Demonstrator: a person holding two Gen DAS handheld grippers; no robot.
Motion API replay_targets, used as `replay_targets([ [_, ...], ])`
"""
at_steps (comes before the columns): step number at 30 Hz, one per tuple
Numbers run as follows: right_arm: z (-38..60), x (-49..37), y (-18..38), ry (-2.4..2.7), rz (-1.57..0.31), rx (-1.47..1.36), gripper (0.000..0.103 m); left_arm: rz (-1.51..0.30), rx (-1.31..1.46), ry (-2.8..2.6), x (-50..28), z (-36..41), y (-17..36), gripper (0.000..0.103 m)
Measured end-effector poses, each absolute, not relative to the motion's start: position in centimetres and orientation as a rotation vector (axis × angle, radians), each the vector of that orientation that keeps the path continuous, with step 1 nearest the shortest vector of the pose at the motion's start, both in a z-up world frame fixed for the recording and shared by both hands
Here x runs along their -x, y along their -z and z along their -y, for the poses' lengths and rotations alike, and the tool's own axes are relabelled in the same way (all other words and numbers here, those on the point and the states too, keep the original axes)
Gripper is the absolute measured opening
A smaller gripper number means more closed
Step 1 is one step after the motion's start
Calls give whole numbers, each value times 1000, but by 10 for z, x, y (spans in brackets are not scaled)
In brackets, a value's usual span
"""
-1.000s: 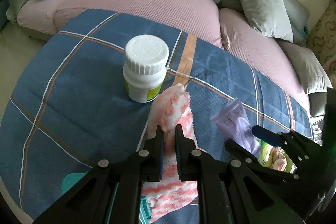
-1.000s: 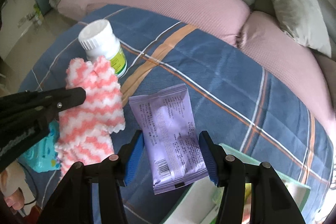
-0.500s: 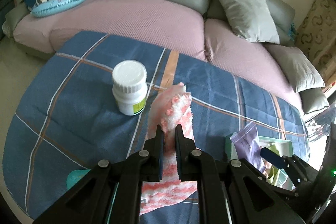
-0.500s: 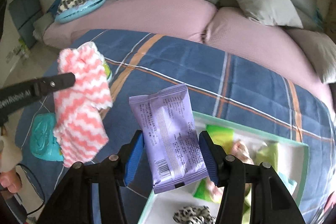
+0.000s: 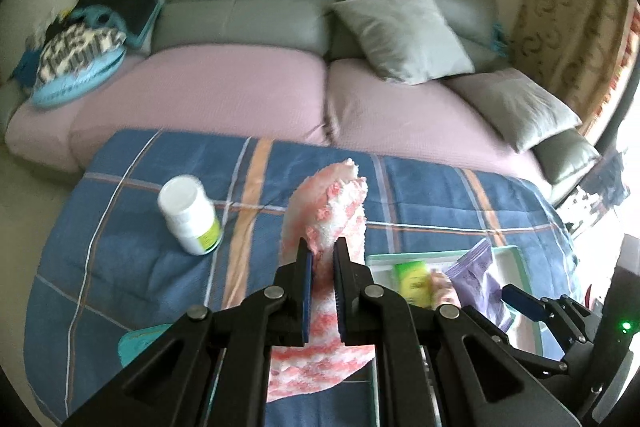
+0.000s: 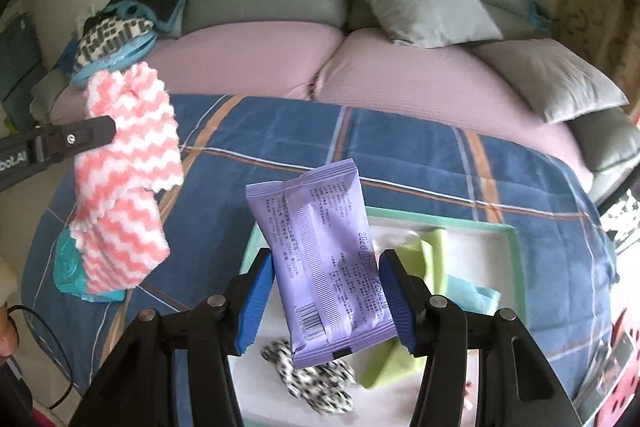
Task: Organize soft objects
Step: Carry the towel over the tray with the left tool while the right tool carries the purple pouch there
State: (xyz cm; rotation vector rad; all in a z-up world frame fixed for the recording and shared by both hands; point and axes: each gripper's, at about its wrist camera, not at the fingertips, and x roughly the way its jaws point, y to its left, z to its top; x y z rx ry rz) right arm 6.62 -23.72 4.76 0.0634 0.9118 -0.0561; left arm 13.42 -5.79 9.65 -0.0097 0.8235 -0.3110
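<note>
Height is what has changed: over the last second both of my tools have risen from the blue plaid blanket (image 5: 132,251), so the cloth and the packet now hang in the air and the green-rimmed tray (image 6: 516,239) has come into the lower middle of the right view. I take that to mean both pickups are done and only the carry and drop into the tray remain. My left tool (image 5: 321,259) is pressed nearly together, pinching the pink-and-white fuzzy cloth (image 5: 332,203) at mid-frame; most of the cloth droops below the tips. My right tool (image 6: 326,281) is spread fairly wide, its blue pads clamping the purple packet (image 6: 324,259) by its two side edges, directly above the tray's near corner. A white bottle (image 5: 190,215) stands on the blanket at left of the left view, untouched.
</note>
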Motion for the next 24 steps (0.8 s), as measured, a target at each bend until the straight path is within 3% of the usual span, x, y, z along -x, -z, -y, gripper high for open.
replay_targets([
  [24,354,16,-47,365,-896,-242,57,-791,-156,651,-67,179,-109,10],
])
